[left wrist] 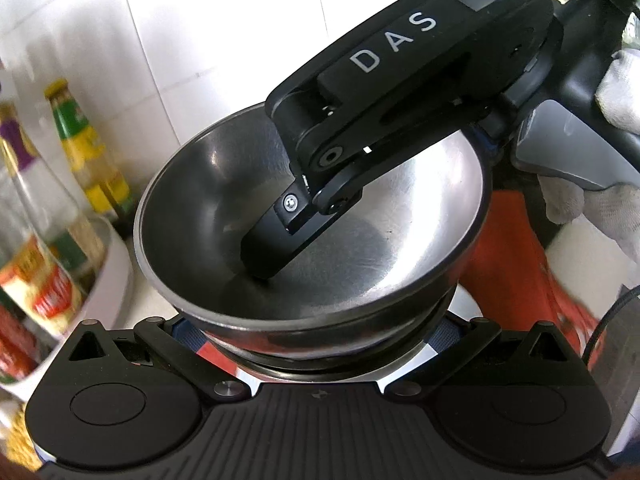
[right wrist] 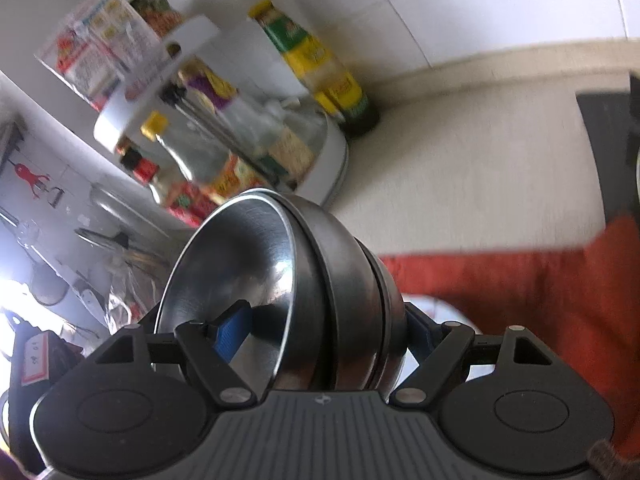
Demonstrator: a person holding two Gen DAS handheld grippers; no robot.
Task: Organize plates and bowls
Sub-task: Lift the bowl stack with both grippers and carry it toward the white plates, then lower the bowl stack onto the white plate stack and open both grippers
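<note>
Two grippers share one stack of shiny round steel bowls (right wrist: 320, 300) above the cream bench (right wrist: 460, 160). The right gripper (right wrist: 320, 344) jaws pinch the stack so it won't slip. Left gripper (left wrist: 320, 340): grip unclear.

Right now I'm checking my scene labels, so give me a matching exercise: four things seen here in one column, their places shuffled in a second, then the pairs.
Things:
1. stack of steel bowls
2. orange cloth
3. green-and-yellow bottle
4. white rack

Places:
A. spread on the counter
B. loaded with sauce bottles
C. clamped by the right gripper, one finger inside the top bowl
D. standing by the tiled wall, beside the rack

Pairs: 1-C, 2-A, 3-D, 4-B
</note>
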